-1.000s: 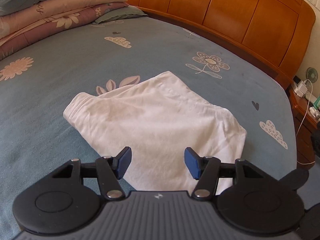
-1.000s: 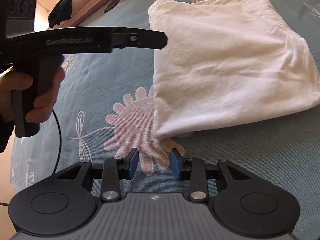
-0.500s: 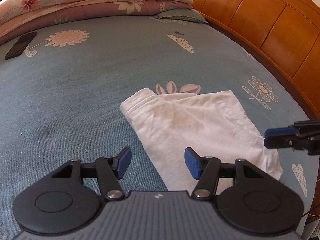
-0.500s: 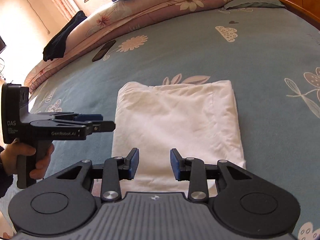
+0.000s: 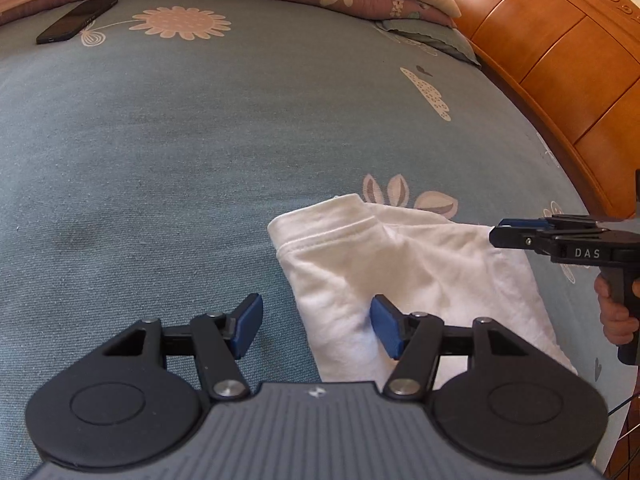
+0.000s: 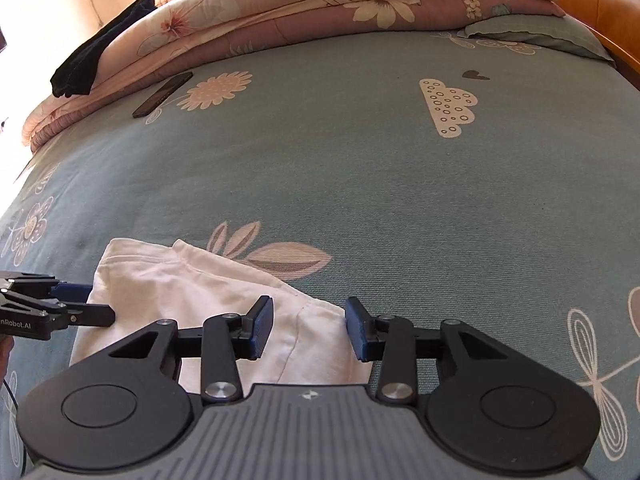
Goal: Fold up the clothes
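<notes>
Our left gripper (image 5: 316, 326) tilts down over the near left edge of the folded white garment (image 5: 404, 276), jaws opening, pads clear of cloth. Our right gripper (image 6: 308, 328) opens likewise over its right edge on the blue bedsheet (image 6: 360, 168).

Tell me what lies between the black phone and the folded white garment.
Only bare blue-grey printed bedsheet separates the black phone from the folded white garment, clearest in the right wrist view.
</notes>
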A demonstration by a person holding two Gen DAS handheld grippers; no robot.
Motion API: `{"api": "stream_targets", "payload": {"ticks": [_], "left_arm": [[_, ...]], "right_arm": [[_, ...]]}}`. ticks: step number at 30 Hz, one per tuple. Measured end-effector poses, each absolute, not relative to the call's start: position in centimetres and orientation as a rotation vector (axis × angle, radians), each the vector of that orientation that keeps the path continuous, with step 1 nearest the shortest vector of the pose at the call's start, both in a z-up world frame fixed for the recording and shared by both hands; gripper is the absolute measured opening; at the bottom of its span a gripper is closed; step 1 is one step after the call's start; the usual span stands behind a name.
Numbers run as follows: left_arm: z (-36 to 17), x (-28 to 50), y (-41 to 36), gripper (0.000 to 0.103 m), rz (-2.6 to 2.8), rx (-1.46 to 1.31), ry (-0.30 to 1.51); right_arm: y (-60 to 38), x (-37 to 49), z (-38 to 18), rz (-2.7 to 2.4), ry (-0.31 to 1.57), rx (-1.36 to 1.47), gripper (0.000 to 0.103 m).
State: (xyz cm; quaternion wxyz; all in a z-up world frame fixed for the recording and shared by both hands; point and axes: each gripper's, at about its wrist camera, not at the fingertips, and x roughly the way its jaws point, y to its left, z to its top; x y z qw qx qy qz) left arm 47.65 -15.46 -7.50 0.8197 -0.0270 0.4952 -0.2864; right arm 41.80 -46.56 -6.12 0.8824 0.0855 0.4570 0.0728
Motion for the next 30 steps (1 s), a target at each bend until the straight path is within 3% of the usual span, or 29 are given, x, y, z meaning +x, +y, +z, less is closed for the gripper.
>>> {"api": "stream_targets", "payload": {"ticks": [1, 3, 7, 14, 23, 27, 30], "left_arm": [[-7.5, 47.7, -15.4, 0.063, -0.61, -0.054, 1.054], [-7.8, 48.0, -15.4, 0.066, -0.606, -0.068, 1.065], [-8.1, 48.7, -15.2, 0.069, -0.552, -0.104, 1.076], [-8.2, 49.5, -14.5, 0.067, -0.523, -0.17, 1.088], [-8.8, 49.4, -12.7, 0.067, -0.593, -0.26, 1.123], [-9.4, 49.3, -12.5, 0.067, -0.604, -0.254, 1.102], [-9.3, 49.2, -12.7, 0.067, -0.606, -0.24, 1.086]], "right_arm": [[-46.3, 42.0, -6.3, 0.176, 0.963, 0.151, 0.043], [-45.7, 42.3, -6.7, 0.201, 0.996, 0.086, 0.019], [-46.1, 42.2, -6.1, 0.188, 1.002, 0.087, 0.011], [-45.0, 43.4, -4.3, 0.179, 0.987, 0.064, 0.023], [-38.5, 49.2, -6.5, 0.531, 1.058, 0.019, 0.025], [-37.4, 49.9, -7.7, 0.558, 1.081, -0.045, 0.031], [-36.8, 49.8, -7.2, 0.563, 1.063, -0.083, 0.041]]}}
